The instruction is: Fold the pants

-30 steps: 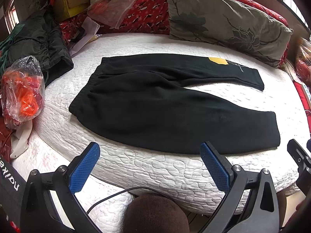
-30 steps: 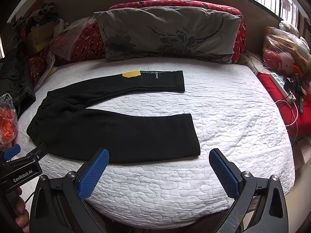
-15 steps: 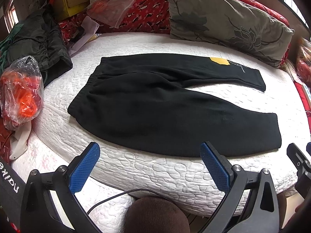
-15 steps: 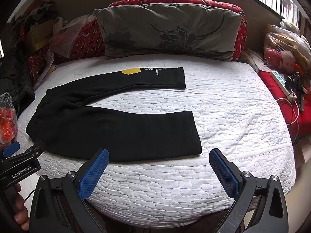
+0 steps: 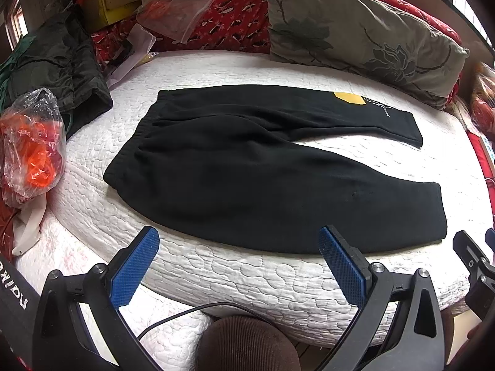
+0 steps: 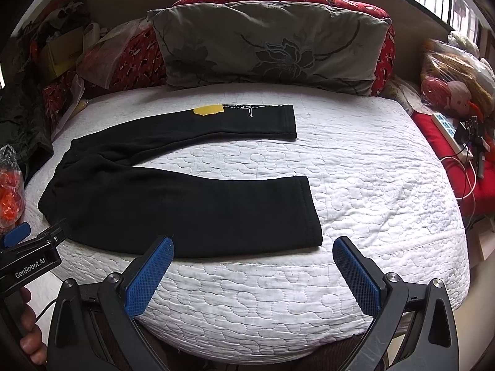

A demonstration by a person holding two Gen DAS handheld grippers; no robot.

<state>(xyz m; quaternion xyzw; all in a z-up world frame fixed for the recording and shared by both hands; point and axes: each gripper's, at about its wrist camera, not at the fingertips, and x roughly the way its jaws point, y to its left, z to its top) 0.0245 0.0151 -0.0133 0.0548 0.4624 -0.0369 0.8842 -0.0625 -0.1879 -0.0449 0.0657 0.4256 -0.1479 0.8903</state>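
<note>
Pants (image 5: pixel 247 173), black, flat on bed (image 5: pixel 247 278) before grey pillow (image 5: pixel 355 27), left tool (image 5: pixel 238 247) gaping empty short of their near edge; right view: pants (image 6: pixel 173 204) with legs splayed, right tool (image 6: pixel 253 253) likewise spread wide, holding nothing.

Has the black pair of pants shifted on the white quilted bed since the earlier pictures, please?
No. The black pair of pants lies in the same place relative to the grey floral pillow.
</note>
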